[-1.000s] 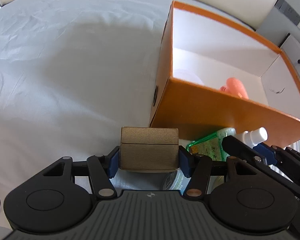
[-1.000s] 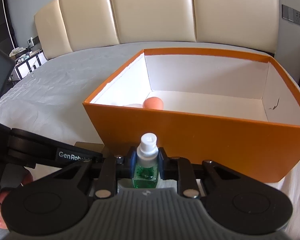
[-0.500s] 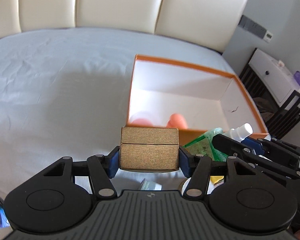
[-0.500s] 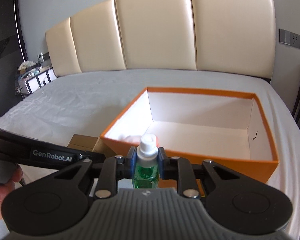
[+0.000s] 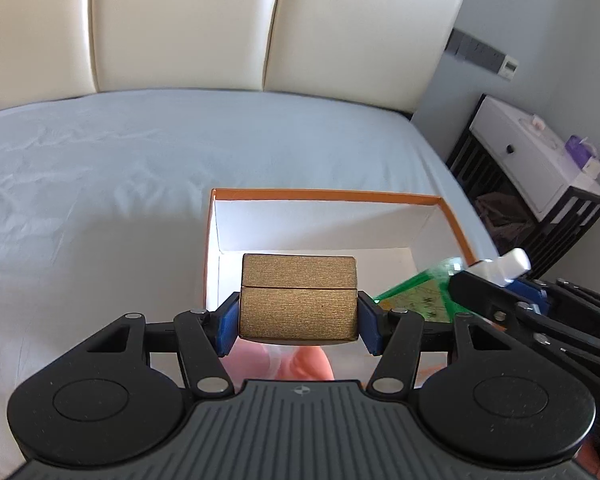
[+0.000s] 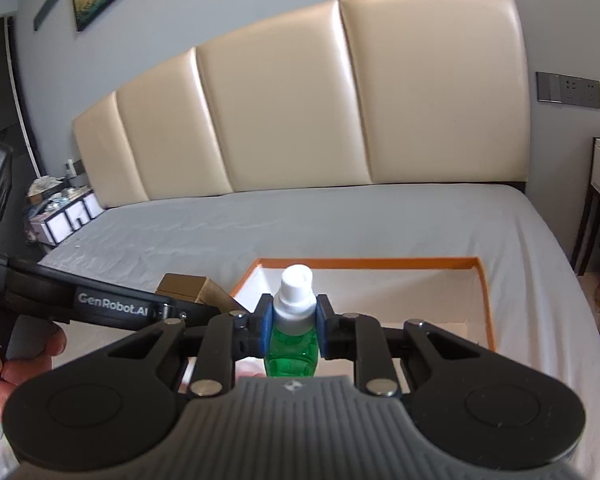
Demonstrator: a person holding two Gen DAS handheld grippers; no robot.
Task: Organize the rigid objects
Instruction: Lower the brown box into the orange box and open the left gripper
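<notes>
Left claw (image 5: 298, 316) is clamping gold ribbed cardboard box (image 5: 298, 298); right claw (image 6: 291, 322) is pinching green plastic bottle w/ white cap (image 6: 293, 334), lower centre, above orange open box (image 5: 324, 194). Risk: bottle slipping, narrow neck grip.

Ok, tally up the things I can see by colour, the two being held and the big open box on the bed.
Gold: 1, the gold box
Green: 1, the green bottle with a white cap
Orange: 1, the orange box
Total: 3
</notes>
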